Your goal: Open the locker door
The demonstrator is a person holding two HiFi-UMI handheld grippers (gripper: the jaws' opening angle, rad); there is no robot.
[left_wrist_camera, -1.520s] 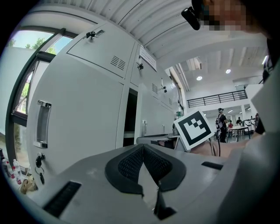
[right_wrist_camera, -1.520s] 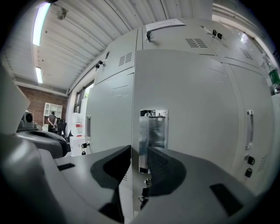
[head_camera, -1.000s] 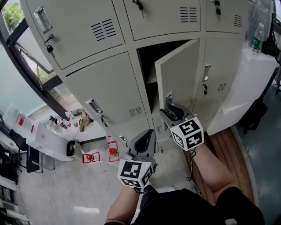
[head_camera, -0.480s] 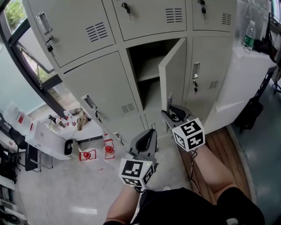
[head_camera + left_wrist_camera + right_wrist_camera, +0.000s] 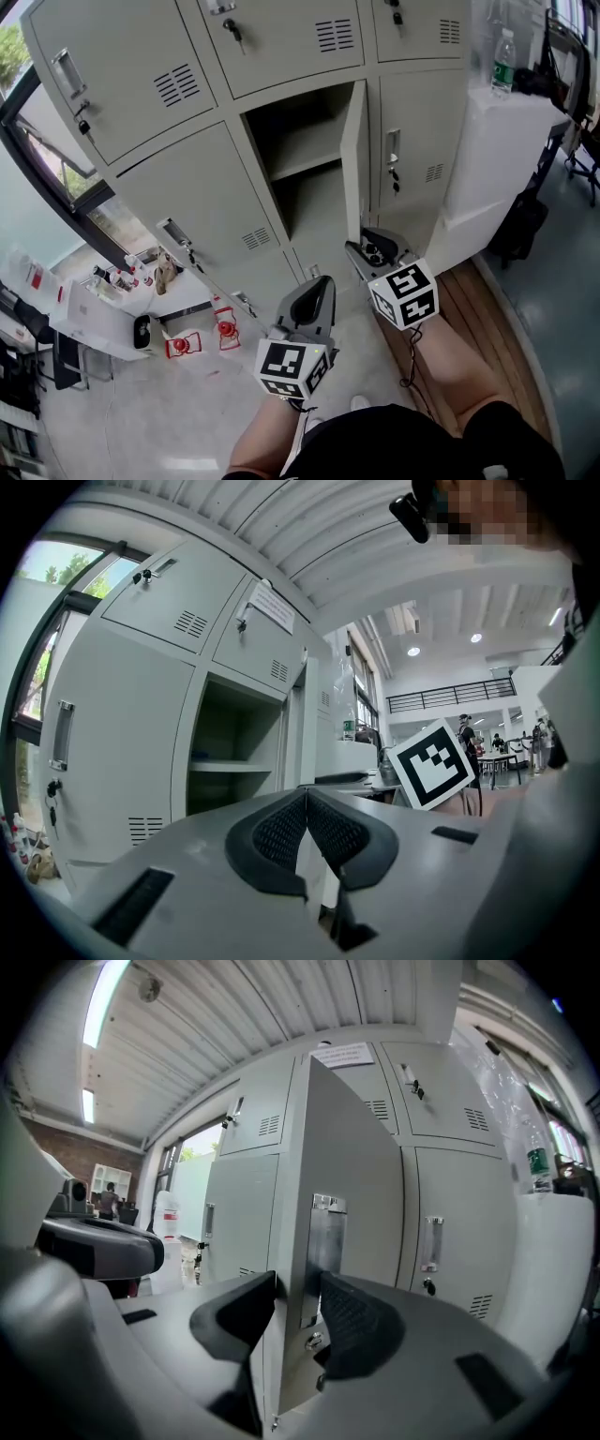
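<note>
The locker door (image 5: pixel 356 159) is swung out toward us, in the middle of the lockers, and the shelf (image 5: pixel 302 167) inside shows. The door's free edge runs up and down. It sits right between the jaws of the right gripper (image 5: pixel 367 246), by the metal handle plate (image 5: pixel 326 1241). Those jaws have just been opening and stand wide, not squeezing the door. The left gripper (image 5: pixel 317 286) is closed on nothing, near us and left of the door. The right gripper is the closer one for any more swinging.
</note>
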